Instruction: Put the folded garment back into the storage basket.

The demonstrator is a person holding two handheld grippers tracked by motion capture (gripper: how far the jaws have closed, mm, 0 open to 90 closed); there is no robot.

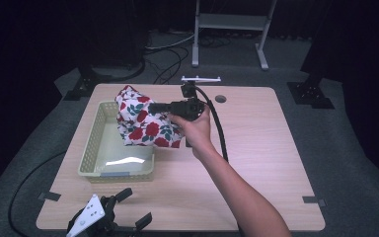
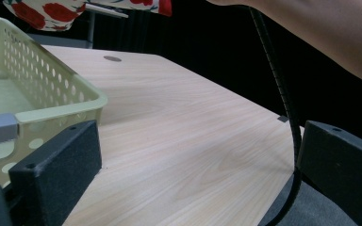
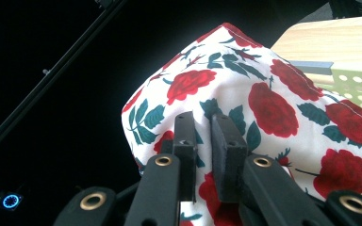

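carrying the rose-print cloth (image 1: 143,121) pinched in your tightly closed right gripper (image 3: 202,141), you did well to keep it centred over the basket (image 1: 91,148) at the frame's left, while your left gripper (image 1: 134,207) sat open and empty.

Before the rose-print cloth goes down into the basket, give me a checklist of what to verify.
1. Grip: right gripper fingers closed on the rose-print cloth: ok.
2. Cloth off the table: it hangs lifted, over the basket's far right corner: ok.
3. Basket free to take it: nothing lies on its floor where it shows: ok.
4. Cloth wholly over the basket: part hangs outside the right wall, over the table: not ok.
5. Left gripper out of the way: it rests at the near table edge, fingers apart, nothing between them: ok.
6. Right gripper's cable free of the cloth: it trails to the right of the hand: ok.
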